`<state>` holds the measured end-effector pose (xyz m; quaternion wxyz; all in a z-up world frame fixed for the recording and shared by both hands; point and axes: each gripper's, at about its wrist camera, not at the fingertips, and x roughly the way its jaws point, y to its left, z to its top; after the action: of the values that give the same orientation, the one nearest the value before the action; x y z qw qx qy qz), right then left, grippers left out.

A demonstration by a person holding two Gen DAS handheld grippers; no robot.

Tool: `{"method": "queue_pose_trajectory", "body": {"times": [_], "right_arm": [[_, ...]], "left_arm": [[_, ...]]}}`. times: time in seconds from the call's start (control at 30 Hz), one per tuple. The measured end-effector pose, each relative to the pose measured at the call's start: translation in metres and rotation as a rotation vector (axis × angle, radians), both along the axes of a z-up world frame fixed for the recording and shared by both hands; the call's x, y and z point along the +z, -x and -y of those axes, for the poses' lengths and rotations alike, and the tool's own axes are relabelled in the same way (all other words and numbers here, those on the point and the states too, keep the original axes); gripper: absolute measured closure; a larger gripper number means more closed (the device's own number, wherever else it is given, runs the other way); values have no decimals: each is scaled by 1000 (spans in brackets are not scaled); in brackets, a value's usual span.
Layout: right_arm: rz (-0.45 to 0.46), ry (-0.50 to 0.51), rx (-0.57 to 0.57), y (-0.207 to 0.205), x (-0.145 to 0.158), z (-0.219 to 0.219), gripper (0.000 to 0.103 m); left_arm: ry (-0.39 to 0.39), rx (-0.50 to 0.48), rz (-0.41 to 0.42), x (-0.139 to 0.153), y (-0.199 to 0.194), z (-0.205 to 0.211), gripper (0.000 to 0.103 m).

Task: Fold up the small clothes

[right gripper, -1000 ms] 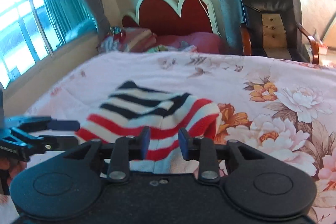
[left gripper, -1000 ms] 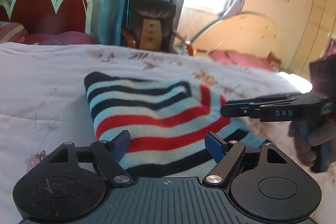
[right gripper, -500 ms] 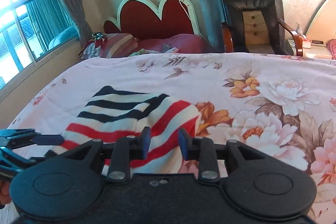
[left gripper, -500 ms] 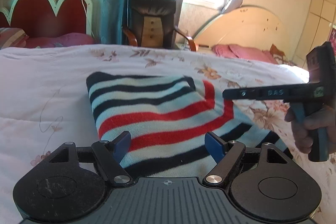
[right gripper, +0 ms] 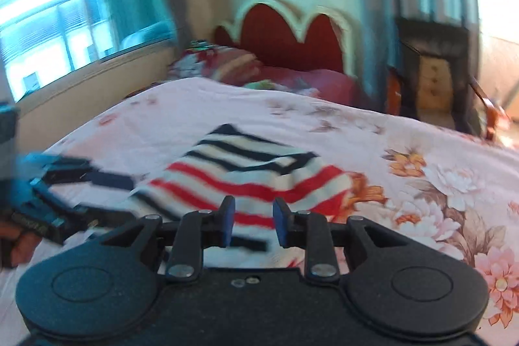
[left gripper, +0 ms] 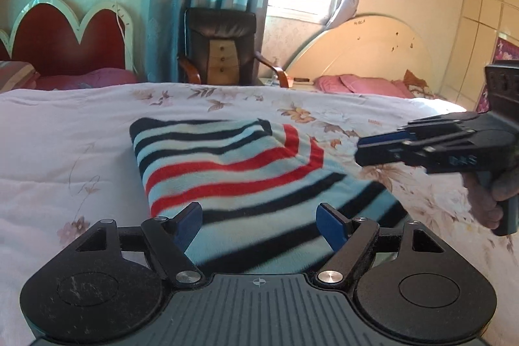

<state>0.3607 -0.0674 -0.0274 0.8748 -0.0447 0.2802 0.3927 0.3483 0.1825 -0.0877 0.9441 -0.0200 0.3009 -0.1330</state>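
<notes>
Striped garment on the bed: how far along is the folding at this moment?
Done: the striped garment lies on the bedspread with one side already turned over, its stripes bending at a corner. In hand: nothing; the left gripper is open over its near edge, and the right gripper, partly open, holds no cloth. Left: whether further folds are needed cannot be judged, since the near part is hidden.

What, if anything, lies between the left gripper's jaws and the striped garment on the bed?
Nothing visible. The left gripper has its jaws open directly over the near part of the striped garment, which lies on the floral bedspread. The right gripper is off to the side, not between them.
</notes>
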Motion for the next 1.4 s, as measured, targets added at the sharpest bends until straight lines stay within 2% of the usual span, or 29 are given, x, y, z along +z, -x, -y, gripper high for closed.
{"method": "queue_pose_trajectory", "body": {"times": [0.13, 0.23, 0.3, 0.4, 0.57, 0.63, 0.67, 0.7, 0.73, 0.77, 0.8, 0.87, 1.0, 1.17, 1.4], "right_arm": [[51, 123, 134, 33, -3, -12, 81], [45, 260, 136, 39, -24, -19, 85], [14, 260, 119, 38, -35, -16, 85], [1, 244, 81, 39, -40, -13, 89], [0, 231, 14, 44, -49, -15, 90], [2, 246, -20, 50, -44, -20, 81], [-5, 233, -28, 53, -40, -21, 61], [-13, 207, -34, 57, -35, -21, 24], [0, 187, -58, 63, -30, -20, 7], [38, 176, -87, 71, -25, -18, 3], [48, 169, -88, 76, -22, -17, 10], [12, 153, -91, 79, -17, -14, 11], [14, 144, -123, 87, -13, -10, 14], [21, 164, -160, 96, -13, -6, 14], [28, 200, -222, 125, 10, 11, 9]], "left_arm": [[-30, 35, -34, -16, 12, 1, 25], [23, 30, -36, -19, 18, 1, 25], [48, 13, -60, -27, 22, 3, 25], [2, 20, -55, -41, 32, 10, 25], [16, 83, -37, -38, 40, 13, 25], [5, 106, -29, -32, 48, 17, 25], [7, 118, -24, -29, 52, 18, 17], [6, 138, -16, -27, 58, 18, 0], [2, 165, -2, -24, 64, 17, 0], [6, 177, -2, -22, 68, 16, 0], [18, 181, -9, -21, 71, 15, 0], [30, 201, -10, -20, 76, 13, 0], [36, 209, -12, -20, 83, 17, 0], [29, 232, -4, -12, 93, 25, 0], [9, 286, 27, 23, 127, 38, 0]]}}
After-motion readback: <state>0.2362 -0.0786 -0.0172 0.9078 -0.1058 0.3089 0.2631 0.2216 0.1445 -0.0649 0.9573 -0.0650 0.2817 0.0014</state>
